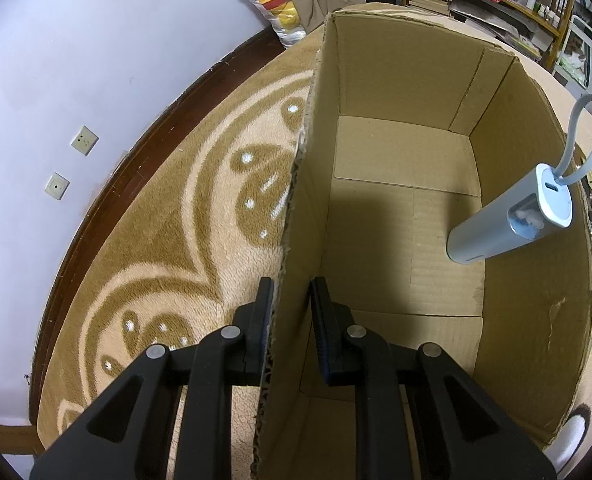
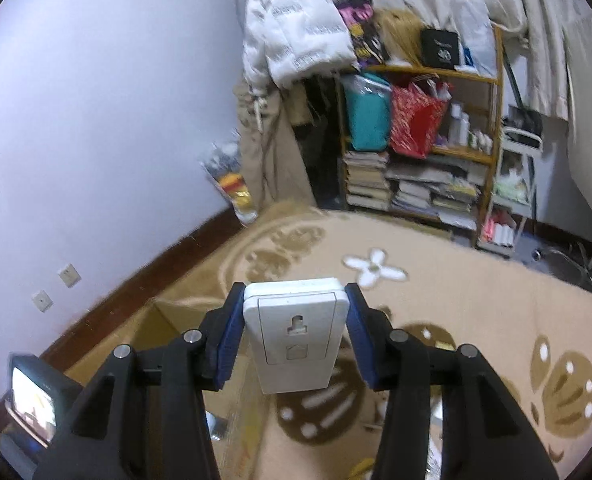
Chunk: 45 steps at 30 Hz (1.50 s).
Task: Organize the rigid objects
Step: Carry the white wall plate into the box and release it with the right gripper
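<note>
Two claws were at work. Left claw [image 1: 292,300] straddled the box [image 1: 535,280] wall, one finger inside and one outside; whether it pinched the cardboard I cannot tell. A grey cylinder [image 1: 507,220] with a loop hung over the box's far wall. Right claw [image 2: 294,328] gripped a white plug [image 2: 296,340] above the rug [image 2: 455,300].

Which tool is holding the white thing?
The right tool is. It squeezes a white plastic box between its blue pads, above the rug. The left tool only straddles the cardboard box wall.
</note>
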### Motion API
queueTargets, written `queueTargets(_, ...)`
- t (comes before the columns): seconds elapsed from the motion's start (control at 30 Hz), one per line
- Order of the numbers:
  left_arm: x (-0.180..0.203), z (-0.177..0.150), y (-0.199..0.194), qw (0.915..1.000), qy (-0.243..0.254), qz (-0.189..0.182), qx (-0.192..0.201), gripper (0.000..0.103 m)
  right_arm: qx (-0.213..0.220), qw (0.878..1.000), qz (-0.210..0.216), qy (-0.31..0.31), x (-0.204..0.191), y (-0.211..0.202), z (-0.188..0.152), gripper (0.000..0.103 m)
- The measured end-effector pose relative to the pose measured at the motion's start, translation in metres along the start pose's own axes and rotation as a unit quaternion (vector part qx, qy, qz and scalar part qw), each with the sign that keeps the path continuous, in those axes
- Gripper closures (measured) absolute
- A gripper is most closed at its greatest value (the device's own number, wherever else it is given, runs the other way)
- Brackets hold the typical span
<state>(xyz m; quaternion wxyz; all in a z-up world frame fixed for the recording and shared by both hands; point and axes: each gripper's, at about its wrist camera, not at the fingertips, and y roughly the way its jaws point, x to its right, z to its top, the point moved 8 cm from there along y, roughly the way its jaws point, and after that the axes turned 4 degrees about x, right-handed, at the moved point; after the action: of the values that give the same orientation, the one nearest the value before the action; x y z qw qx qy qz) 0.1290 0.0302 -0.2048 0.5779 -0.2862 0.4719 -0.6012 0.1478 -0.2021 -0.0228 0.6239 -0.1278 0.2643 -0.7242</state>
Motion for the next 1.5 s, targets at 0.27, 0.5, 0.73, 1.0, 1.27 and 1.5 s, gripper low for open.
queueTargets(0.27, -0.001, -0.001, 0.0, 1.0, -0.001, -0.002, 0.0, 0.086, 0.005, 0.999, 0.053, -0.006, -0.044, 0.006, 0.004, 0.051)
queueTargets(0.5, 0.0, -0.002, 0.0, 1.0, 0.004, 0.004, 0.002, 0.086, -0.029, 0.996, 0.08, -0.009, -0.062, 0.02, -0.028, 0.051)
queueTargets(0.73, 0.001, -0.001, 0.0, 1.0, 0.003, 0.005, 0.001, 0.085, -0.072, 0.993, 0.09, 0.008, -0.055, 0.038, -0.052, 0.051)
queueTargets(1.0, 0.003, -0.001, -0.001, 1.0, 0.004, 0.004, 0.001, 0.085, -0.104, 0.989, 0.102, -0.001, -0.053, 0.045, -0.071, 0.051)
queueTargets(1.27, 0.003, 0.0, -0.002, 1.0, 0.005, 0.005, 0.003, 0.085, -0.101, 0.99, 0.097, -0.004, -0.055, 0.042, -0.067, 0.051)
queueTargets(1.5, 0.003, 0.0, -0.004, 1.0, 0.005, 0.006, 0.003, 0.085, -0.101, 0.991, 0.083, -0.015, -0.045, 0.033, -0.058, 0.024)
